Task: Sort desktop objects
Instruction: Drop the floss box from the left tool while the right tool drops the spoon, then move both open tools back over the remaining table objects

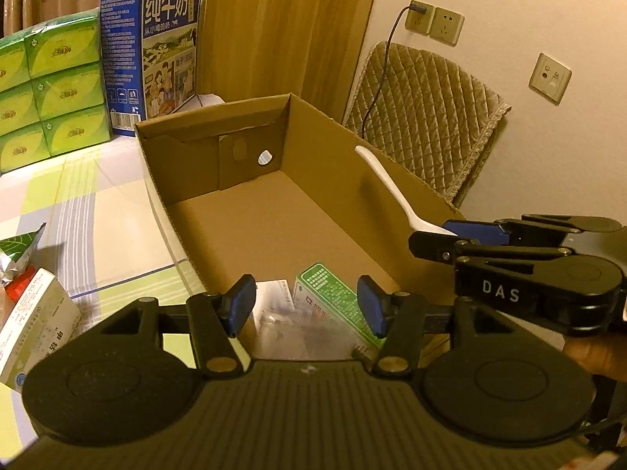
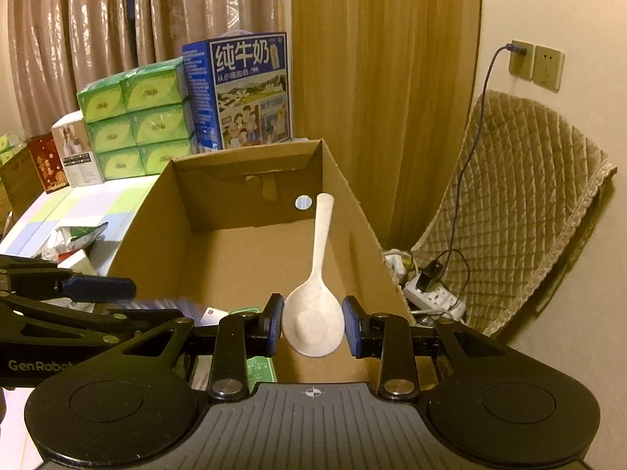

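An open cardboard box (image 1: 325,145) (image 2: 156,211) stands on the table. My right gripper (image 2: 313,325) (image 1: 435,237) is shut on the bowl of a white spoon (image 2: 315,313) (image 1: 386,184), held over the box's right wall with the handle pointing away. My left gripper (image 1: 306,307) hangs open over the box's near end; one of its fingers (image 2: 98,288) shows in the right wrist view. Below it, inside the box, lie a green medicine box (image 1: 329,293) and a blurred pale item (image 1: 274,321) that I cannot identify.
Green tissue packs (image 1: 51,90) and a blue milk carton (image 1: 156,51) stand at the back of the checked tablecloth (image 1: 98,203). A white medicine box (image 1: 35,313) and a foil packet (image 1: 19,250) lie left of the box. A quilted cushion (image 2: 521,203) and power strip (image 2: 431,293) are on the right.
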`<state>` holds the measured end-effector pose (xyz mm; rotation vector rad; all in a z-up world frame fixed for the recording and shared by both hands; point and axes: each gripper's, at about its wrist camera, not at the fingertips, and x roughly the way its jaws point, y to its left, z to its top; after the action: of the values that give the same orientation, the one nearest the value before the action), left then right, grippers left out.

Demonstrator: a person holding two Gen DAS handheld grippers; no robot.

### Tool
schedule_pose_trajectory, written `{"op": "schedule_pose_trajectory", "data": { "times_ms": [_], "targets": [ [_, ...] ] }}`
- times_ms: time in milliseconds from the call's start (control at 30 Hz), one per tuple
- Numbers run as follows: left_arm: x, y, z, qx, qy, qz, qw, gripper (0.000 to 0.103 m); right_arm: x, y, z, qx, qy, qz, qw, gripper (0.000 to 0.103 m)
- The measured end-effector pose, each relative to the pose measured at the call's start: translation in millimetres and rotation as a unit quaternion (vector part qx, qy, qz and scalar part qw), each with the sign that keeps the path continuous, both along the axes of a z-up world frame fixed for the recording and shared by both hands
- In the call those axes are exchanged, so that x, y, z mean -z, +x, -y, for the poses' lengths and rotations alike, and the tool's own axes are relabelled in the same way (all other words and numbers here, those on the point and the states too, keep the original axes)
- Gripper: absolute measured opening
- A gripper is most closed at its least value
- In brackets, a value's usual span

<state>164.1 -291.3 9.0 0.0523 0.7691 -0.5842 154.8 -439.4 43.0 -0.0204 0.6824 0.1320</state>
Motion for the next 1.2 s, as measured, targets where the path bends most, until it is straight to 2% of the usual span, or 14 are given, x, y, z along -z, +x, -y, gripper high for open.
{"op": "schedule_pose_trajectory", "data": {
  "times_ms": [400, 533, 667, 933, 1000, 1200],
  "targets": [
    [-19, -9, -42, -0.035, -0.021, 0.026, 0.9988, 0.052, 1, 2, -7, -0.006, 0.008, -0.005, 1.000, 0.030],
    [-20, -12, -54, -0.044, -0.022, 0.029, 0.9984, 0.052, 1, 4, -13, -0.025, 0.020, -0.004, 0.999, 0.030],
    [-19, -15, -63, -0.049, -0.025, 0.025, 0.9982, 0.052, -1, 1, -14, -0.016, 0.027, 0.000, 1.000, 0.042],
    [-17, -30, -87, -0.066, -0.032, 0.020, 0.9971, 0.054, -9, -27, -11, 0.002, 0.049, -0.005, 0.999, 0.051],
    [-17, -35, -95, -0.072, -0.032, 0.020, 0.9967, 0.055, -13, -37, -16, -0.002, 0.043, -0.004, 0.999, 0.058],
    [-21, -52, -127, -0.092, -0.032, 0.024, 0.9949, 0.058, -27, -63, -41, -0.028, 0.033, 0.013, 0.999, 0.071]
  ]
}}
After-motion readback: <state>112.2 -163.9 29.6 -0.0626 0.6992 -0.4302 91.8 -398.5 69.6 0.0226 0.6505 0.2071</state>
